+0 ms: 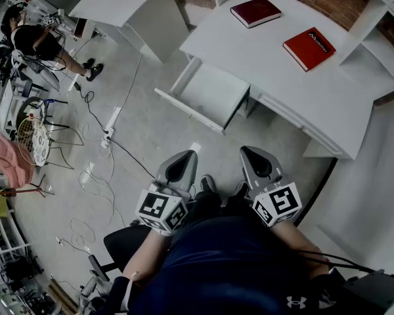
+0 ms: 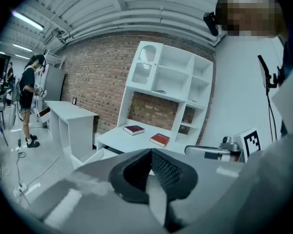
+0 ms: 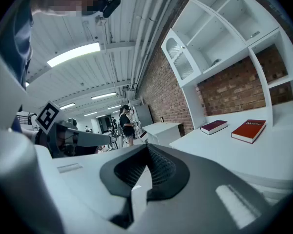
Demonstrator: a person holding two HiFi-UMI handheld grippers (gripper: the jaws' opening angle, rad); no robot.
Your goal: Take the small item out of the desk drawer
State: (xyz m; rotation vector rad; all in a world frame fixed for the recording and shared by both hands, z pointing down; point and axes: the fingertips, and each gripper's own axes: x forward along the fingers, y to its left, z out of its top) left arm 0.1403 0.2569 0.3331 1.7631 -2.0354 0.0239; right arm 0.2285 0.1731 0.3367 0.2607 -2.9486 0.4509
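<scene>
The white desk (image 1: 328, 104) stands ahead of me with its drawer (image 1: 213, 96) pulled out toward the floor. The drawer's inside looks bare from the head view, and I see no small item in it. My left gripper (image 1: 189, 154) and right gripper (image 1: 245, 150) are side by side over my lap, well short of the drawer. Both point toward the desk, with their jaws closed tip to tip and nothing between them. The left gripper view shows its closed tips (image 2: 150, 150) below the desk and the drawer (image 2: 95, 156). The right gripper view shows its closed tips (image 3: 147, 146) beside the desktop (image 3: 244, 152).
A dark red book (image 1: 255, 12) and a red book (image 1: 308, 48) lie on the desktop. White shelves (image 1: 377, 15) rise at the right. A second white desk (image 1: 121, 2) stands at the back left, with a person (image 1: 33, 41) beyond it. Cables (image 1: 108, 143) and a fan (image 1: 30, 140) lie on the floor at left.
</scene>
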